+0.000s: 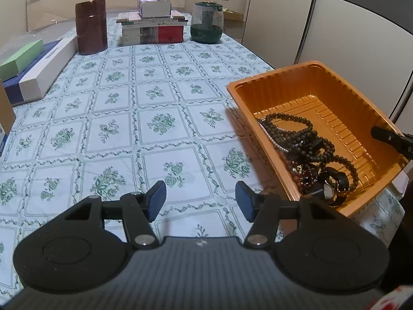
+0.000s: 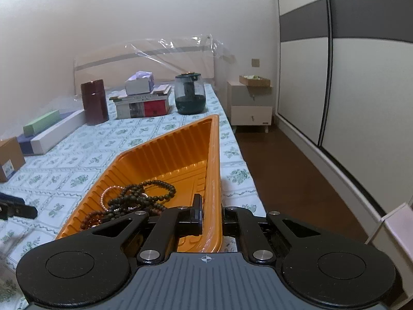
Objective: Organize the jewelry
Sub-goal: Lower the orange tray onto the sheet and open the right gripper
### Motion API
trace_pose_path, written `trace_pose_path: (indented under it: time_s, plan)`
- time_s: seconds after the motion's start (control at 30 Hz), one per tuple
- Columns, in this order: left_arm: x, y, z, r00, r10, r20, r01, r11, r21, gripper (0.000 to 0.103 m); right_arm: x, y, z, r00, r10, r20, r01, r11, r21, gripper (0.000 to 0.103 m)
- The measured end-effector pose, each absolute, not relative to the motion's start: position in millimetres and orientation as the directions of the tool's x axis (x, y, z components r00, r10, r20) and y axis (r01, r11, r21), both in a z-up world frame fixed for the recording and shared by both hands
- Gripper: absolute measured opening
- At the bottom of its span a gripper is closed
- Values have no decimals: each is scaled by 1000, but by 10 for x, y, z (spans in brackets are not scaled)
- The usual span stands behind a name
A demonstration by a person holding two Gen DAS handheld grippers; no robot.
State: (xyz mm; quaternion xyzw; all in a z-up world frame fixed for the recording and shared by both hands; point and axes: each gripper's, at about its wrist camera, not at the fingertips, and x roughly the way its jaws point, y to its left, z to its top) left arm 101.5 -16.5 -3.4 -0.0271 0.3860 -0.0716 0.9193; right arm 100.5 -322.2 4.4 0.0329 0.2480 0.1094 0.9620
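Right wrist view: right gripper [image 2: 210,217] jaws clamped on the near wall of the orange tray [image 2: 167,152], which holds the tangled bead bracelets [image 2: 136,201]. Tray sits at the worktop [image 2: 85,149] edge, apparently being repositioned. Left gripper [image 1: 200,201] hovers level, jaws wide, empty; next, likely pick beads.

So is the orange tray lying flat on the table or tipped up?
Tipped. The orange tray slopes, its near end raised, with the right gripper clamped on its wall. The bead bracelets lie heaped along one side.
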Motion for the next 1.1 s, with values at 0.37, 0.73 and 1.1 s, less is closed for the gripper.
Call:
trace_pose_path:
  time_s: [0.37, 0.73, 1.1]
  plan:
    - [1011, -170, -88, 684, -151, -714, 102, 988, -112, 60, 1048, -3498, -43, 828, 275, -489, -175, 955, 241, 7]
    - [1017, -195, -108, 683, -148, -715, 95, 989, -114, 60, 1180, -3814, -197, 802, 344, -489, -157, 911, 382, 7]
    - [1007, -180, -110, 678, -155, -719, 67, 986, -150, 62, 1140, -4068, -340, 805, 386, -451, -101, 837, 537, 11]
